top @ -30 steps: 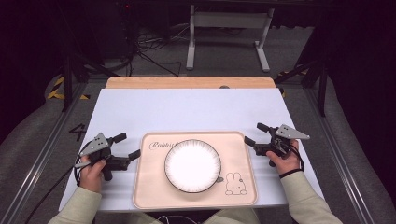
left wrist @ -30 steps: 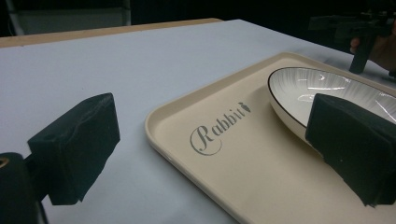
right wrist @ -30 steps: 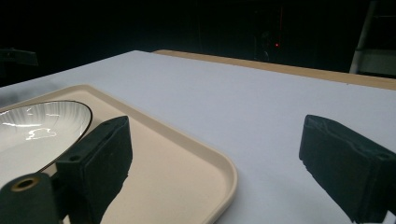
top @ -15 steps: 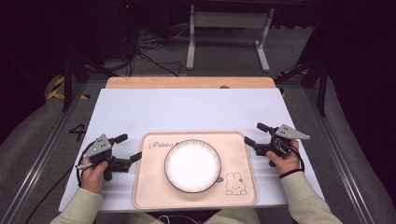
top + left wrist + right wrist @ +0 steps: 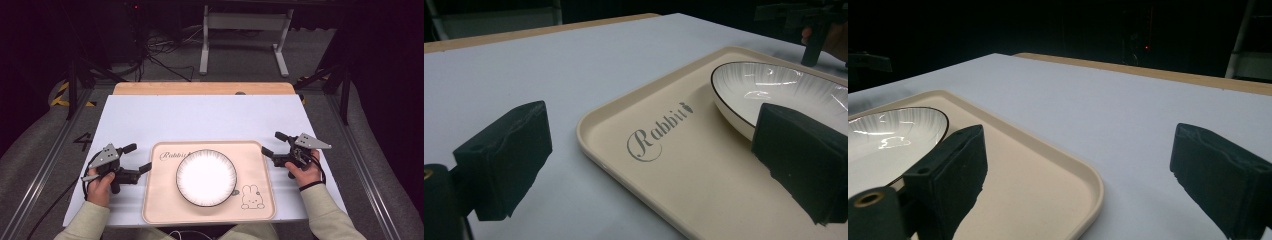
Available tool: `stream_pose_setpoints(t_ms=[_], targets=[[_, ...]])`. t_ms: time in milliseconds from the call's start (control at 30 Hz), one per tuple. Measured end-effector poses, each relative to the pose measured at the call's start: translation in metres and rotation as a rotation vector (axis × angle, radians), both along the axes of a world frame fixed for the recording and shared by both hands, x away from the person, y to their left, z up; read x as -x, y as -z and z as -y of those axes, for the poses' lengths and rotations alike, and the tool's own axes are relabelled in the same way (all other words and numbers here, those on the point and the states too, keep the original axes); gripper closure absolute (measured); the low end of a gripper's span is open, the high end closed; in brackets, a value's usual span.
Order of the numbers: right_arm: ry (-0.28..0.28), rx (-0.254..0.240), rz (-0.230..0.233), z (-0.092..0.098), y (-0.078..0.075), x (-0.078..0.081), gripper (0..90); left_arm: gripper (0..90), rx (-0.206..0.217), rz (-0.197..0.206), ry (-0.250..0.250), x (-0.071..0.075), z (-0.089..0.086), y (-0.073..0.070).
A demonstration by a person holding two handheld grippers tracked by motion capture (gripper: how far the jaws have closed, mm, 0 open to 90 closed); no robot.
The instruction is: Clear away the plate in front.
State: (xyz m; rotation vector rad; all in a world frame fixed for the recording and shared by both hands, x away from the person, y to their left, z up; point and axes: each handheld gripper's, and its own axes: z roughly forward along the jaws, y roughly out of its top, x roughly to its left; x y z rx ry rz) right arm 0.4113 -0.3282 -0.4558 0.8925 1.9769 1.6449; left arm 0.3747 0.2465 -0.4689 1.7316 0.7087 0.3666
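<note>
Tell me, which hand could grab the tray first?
Probably the left gripper: its open jaws already straddle the tray edge. The right gripper is also open, just beside the tray's far corner.

Left hand-held gripper [image 5: 137,158] slightly nearer the person.

Left gripper [image 5: 136,158] low, jaws wide apart, right gripper [image 5: 274,143] level with it, jaws wide apart too, both forearms stretched forward

A plate [image 5: 206,176] is set on a tray [image 5: 160,210] on the desk [image 5: 200,120]; the left gripper [image 5: 137,157] is held at nine o'clock, the right gripper [image 5: 274,143] at three o'clock.
</note>
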Motion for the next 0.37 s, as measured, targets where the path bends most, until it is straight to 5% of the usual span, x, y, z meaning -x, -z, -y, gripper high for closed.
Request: stream_pose_setpoints(t_ms=[367], targets=[[-0.017,0.007,-0.006,0.0001,-0.0002,-0.0008,8.3,3.9,0.000,-0.007,0.002,-0.0005,0.0006,0.0001]])
